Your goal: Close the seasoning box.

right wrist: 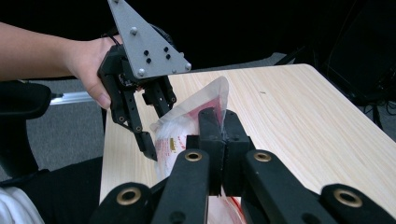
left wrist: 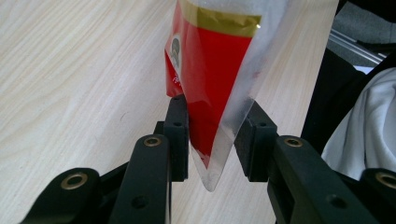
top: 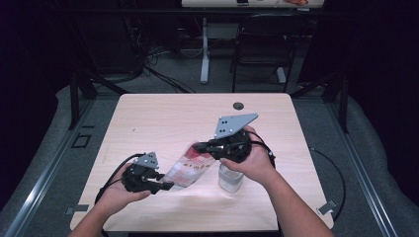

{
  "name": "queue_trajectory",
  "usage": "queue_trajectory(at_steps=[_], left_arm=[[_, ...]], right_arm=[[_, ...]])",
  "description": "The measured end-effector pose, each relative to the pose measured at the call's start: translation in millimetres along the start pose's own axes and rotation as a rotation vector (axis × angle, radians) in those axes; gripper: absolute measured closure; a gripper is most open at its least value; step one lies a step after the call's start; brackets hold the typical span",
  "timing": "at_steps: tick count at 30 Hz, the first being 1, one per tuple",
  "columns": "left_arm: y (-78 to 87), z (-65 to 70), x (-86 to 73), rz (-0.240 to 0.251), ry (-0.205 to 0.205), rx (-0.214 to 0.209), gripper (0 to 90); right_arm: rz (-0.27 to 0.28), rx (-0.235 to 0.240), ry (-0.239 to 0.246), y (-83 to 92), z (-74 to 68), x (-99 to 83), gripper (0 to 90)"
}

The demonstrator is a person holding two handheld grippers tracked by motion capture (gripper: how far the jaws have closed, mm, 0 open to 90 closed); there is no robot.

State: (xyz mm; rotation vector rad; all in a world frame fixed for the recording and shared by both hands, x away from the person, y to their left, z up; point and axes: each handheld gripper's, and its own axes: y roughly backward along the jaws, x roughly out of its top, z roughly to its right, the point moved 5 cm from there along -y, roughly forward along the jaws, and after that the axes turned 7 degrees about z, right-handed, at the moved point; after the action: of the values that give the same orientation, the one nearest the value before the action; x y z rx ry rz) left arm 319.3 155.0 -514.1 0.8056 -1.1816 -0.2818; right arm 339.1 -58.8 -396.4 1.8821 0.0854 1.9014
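Right tool (right wrist: pixel 223 140) clamped tight on upper edge of red-and-clear plastic bag (top: pixel 190 165), holding it raised off table (top: pixel 163 118). Left tool (left wrist: pixel 212 140) parted around bag's lower corner, one jaw touching film, other just clear; likely positioned to stretch bag taut between both. Small clear jar (top: pixel 230 178) standing below right hand, perhaps awaiting bag's contents.

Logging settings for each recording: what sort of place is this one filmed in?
Probably a lab or recording workspace, not a home: a bare wooden table ringed by dark curtains, loose cables on the floor beyond it, and an office chair beside another desk.
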Motion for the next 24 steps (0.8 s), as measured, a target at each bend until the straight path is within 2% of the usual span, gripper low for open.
queue_trajectory(at_steps=[7, 11, 24], left_arm=[[4.4, 0.7, 3.6, -0.039, -0.001, 0.003, 69.2], [8.0, 1.3, 8.1, -0.077, -0.019, 0.005, 69.3], [15.1, 1.9, 18.3, -0.165, -0.048, 0.016, 70.3]], right_arm=[[0.028, 0.002, -0.026, 2.6, 2.5, -6.1, 89.8], [0.053, 0.001, -0.039, 6.9, 2.6, -10.7, 89.8], [0.108, -0.031, -0.087, 18.6, 3.7, -31.5, 89.8]])
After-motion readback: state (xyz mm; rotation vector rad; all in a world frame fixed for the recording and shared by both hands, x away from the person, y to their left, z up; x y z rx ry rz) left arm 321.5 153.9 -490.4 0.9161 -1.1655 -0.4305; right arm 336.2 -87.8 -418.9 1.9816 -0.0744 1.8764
